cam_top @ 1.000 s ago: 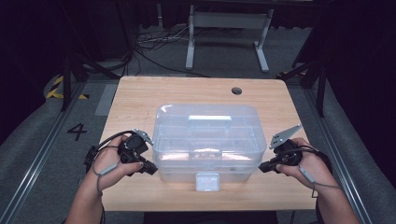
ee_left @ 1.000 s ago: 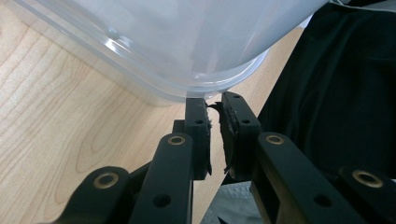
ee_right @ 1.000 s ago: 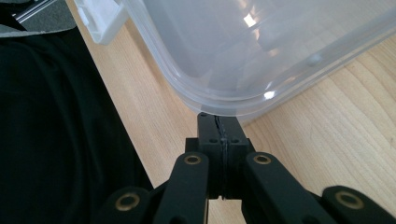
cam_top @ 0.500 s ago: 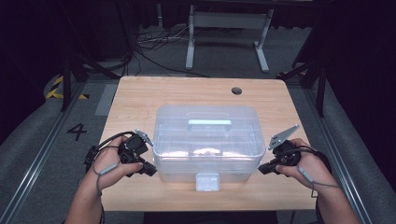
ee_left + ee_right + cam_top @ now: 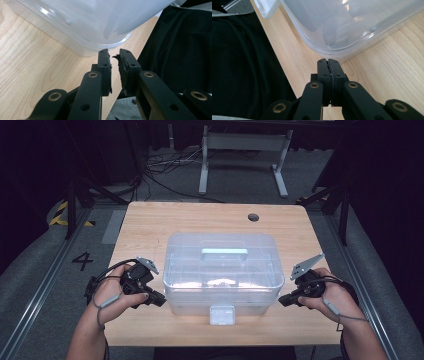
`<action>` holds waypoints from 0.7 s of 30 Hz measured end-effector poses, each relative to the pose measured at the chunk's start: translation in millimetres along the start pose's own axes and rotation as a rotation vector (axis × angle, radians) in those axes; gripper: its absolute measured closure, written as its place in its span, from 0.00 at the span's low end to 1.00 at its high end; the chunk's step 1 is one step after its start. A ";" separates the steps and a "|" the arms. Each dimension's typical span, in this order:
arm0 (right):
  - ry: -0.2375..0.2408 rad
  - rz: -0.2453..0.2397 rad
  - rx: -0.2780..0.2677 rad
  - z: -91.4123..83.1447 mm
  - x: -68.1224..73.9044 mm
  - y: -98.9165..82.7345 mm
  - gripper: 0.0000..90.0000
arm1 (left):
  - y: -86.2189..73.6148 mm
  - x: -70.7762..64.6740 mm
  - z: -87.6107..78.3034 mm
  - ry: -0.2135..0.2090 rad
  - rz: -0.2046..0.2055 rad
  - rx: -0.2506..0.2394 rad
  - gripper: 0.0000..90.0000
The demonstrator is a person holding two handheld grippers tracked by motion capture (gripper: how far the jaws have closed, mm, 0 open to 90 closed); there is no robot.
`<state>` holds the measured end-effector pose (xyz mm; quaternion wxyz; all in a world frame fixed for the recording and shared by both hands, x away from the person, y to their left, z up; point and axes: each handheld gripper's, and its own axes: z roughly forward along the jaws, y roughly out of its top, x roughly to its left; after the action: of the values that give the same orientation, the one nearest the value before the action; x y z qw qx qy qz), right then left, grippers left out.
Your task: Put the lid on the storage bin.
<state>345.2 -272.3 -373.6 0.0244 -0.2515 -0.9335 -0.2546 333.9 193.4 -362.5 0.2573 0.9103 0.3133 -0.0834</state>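
I've got L tool (image 5: 161,301) slightly ajar, R tool (image 5: 283,302) closed, both empty at frame-center clear bin (image 5: 223,270): stiff, slick, light-looking; I'd grab top handle (image 5: 224,252).

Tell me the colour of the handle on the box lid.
Pale, whitish blue-grey, on the clear plastic box's lid handle; the high view shows it best.

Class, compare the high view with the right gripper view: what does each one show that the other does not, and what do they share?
The high view alone shows the box's lid handle, the round hole in the table, the left claw and both hands.

The right gripper view alone shows, close up, the right claw with its jaws pressed together and nothing between them, stopping just short of the box's rounded corner.

Both show the clear plastic box, its white latch and the wooden table.
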 end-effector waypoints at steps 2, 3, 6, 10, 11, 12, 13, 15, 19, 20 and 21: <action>-0.001 0.003 -0.014 -2.9 -0.3 -0.3 0.98 | -3.0 0.5 -7.1 0.009 0.000 -0.035 0.87; -0.001 0.003 -0.014 -2.9 -0.3 -0.3 0.98 | -3.0 0.5 -7.1 0.009 0.000 -0.035 0.86; -0.004 -0.001 -0.046 -10.1 -1.8 -1.1 0.97 | -8.5 1.5 -18.7 0.007 0.005 -0.127 0.84; -0.014 -0.003 -0.097 -19.8 -4.9 -1.5 0.97 | -16.5 1.6 -30.8 0.011 0.004 -0.206 0.85; -0.014 -0.002 -0.107 -21.5 -5.6 -1.3 0.97 | -18.6 1.4 -33.7 0.015 0.002 -0.226 0.85; -0.017 -0.005 -0.120 -23.7 -6.5 -1.0 0.97 | -20.3 1.0 -35.7 0.019 -0.008 -0.246 0.85; -0.020 -0.003 -0.132 -25.7 -7.2 -0.6 0.97 | -20.3 1.0 -35.7 0.019 -0.008 -0.246 0.85; -0.026 0.000 -0.153 -29.1 -8.5 -0.1 0.96 | -24.9 2.1 -40.8 0.050 -0.031 -0.291 0.80; -0.047 0.004 -0.194 -34.5 -10.8 -0.1 0.95 | -30.2 5.4 -46.1 0.092 -0.076 -0.345 0.80; -0.055 0.004 -0.212 -36.0 -12.0 -0.2 0.95 | -31.2 5.9 -47.2 0.112 -0.094 -0.359 0.80; -0.064 0.013 -0.228 -37.6 -13.2 -0.3 0.94 | -31.8 6.7 -47.7 0.127 -0.101 -0.367 0.80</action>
<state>353.5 -296.9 -343.3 -0.0326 -0.2666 -0.8972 -0.3507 319.2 243.1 -337.1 0.3942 0.8347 0.3842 0.0197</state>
